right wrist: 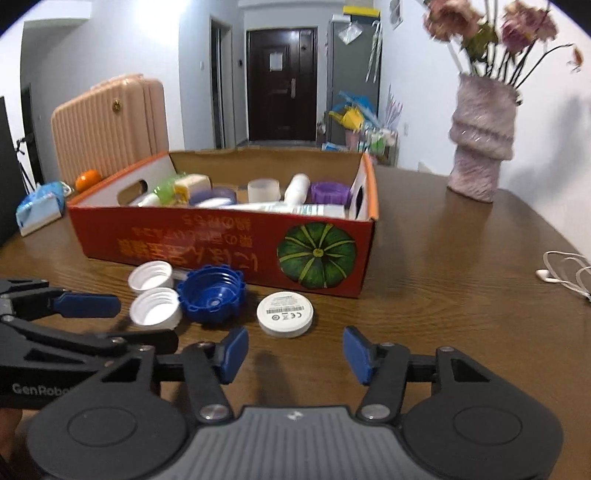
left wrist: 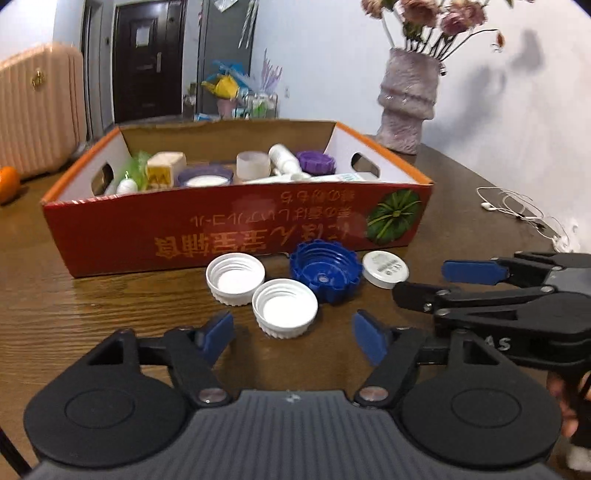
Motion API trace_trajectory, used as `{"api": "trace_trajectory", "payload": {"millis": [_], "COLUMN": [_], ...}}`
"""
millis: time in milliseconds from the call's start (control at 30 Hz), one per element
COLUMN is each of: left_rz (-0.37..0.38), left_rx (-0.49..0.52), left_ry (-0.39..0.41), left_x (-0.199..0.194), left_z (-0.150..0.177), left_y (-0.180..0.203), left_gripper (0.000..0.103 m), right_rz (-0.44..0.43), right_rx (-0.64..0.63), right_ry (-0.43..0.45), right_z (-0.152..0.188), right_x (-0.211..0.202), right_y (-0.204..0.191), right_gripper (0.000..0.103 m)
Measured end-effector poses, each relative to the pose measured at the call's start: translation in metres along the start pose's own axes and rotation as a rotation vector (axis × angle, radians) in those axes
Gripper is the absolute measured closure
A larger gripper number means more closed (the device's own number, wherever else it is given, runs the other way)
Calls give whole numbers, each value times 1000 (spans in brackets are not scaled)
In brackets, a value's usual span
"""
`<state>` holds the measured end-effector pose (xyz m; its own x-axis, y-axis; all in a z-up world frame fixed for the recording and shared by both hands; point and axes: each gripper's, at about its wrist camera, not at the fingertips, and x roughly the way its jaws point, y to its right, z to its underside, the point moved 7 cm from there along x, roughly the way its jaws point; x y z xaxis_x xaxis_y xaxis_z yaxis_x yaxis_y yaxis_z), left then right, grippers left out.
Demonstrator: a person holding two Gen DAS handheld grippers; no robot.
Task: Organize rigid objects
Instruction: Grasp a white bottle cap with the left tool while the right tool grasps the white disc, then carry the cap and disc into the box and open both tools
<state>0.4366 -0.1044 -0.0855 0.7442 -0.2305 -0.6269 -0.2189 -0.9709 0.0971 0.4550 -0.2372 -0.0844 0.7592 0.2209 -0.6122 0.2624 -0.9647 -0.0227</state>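
Only right wrist view shows blue packet beside box.

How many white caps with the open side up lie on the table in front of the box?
2. One white cap lies close to the red box; the other white cap lies nearer the camera, left of the blue cap.

Even, cool indoor light, moderately bright. White walls slightly washed out at upper right of both views. Soft grey shadows of the flowers fall on the wall at right. Dull sheen on the wooden counter. Strong fisheye bowing, dark vignette in the corners. Vase and flowers smeared by motion blur; box lettering soft; background doorway hazy.
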Motion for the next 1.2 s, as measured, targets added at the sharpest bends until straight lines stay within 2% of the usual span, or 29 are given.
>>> {"api": "trace_trajectory", "payload": {"millis": [67,100,167,233,400,600,700,767,900,1100,1200], "left_rz": [12,6,3,-7,-15,7,-10,-26,-23,-1,-16], "left_rx": [-17,-25,-20,-7,48,40,36,18,8,-75,-78], "left_ry": [-13,-5,-2,11,27,17,14,41,98,115,127], "left_x": [9,11,14,14,12,10,4,-14,-65,-140,-162], "left_z": [-2,-3,-6,-5,-3,-2,-2,-2,15,58,66], "left_y": [-3,-5,-4,-5,0,0,-2,-4,-4,-17,-20], "left_gripper": [42,53,62,62,63,63,63,63,63,63,63], "right_rz": [-5,-8,-16,-11,-20,-19,30,66,48,-98,-108], "right_rx": [0,4,6,-3,0,54,78,66,69,70,21], "right_ry": [-7,-7,-8,5,19,25,40,41,63,65,88], "right_z": [-2,-3,-5,-7,-9,-10,-10,-4,21,66,67], "right_x": [10,13,21,23,26,25,22,11,-32,-105,-124], "right_y": [0,0,1,-1,-2,7,12,11,-2,-42,-58], "right_gripper": [51,51,55,65,65,66,66,66,66,66,66]}}
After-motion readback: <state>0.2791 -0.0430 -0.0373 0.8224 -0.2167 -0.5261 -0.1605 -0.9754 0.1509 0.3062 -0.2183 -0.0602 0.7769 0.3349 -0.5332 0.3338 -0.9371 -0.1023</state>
